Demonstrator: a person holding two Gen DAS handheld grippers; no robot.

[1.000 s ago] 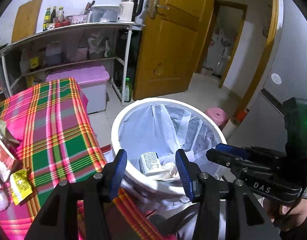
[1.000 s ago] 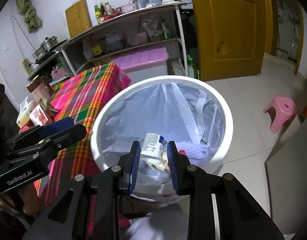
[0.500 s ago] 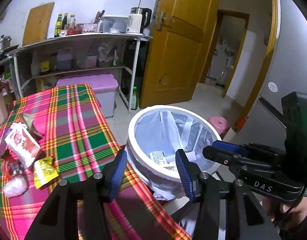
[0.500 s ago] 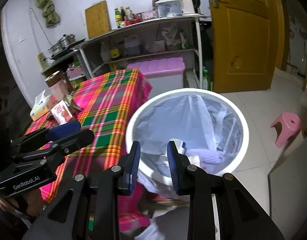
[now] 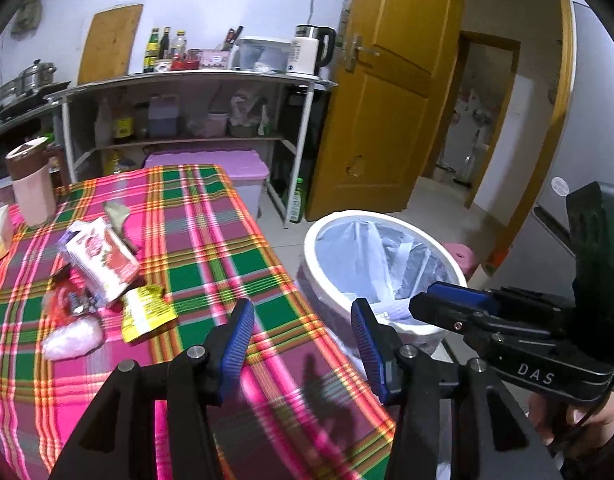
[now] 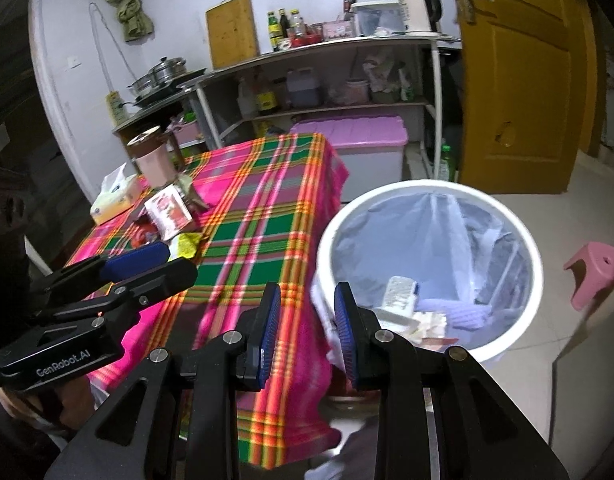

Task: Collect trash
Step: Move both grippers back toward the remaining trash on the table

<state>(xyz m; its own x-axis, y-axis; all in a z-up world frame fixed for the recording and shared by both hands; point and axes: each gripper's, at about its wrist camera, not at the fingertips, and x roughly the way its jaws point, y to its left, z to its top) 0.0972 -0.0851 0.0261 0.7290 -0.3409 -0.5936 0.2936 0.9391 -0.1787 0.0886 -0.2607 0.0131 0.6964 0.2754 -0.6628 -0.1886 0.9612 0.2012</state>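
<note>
While both grippers hang empty betw. bin and desk, step in hand = return for next trash pickup.
Left gripper (image 5: pixel 303 334) fingers wide, right gripper (image 6: pixel 307 326) fingers narrow, nothing held. Bin (image 6: pixel 503 344): 1, lined, part filled. Desk (image 5: pixel 211 240) trash pile (image 5: pixel 103 276): approx. 4–5 wrappers, overlapping; next move needs reach to yellow packet (image 5: pixel 145 312).

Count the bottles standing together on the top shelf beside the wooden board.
3, side by side on the top shelf just right of the wooden board: a green-labelled bottle, a dark bottle and a pale bottle. Others may hide behind the clutter.
</note>
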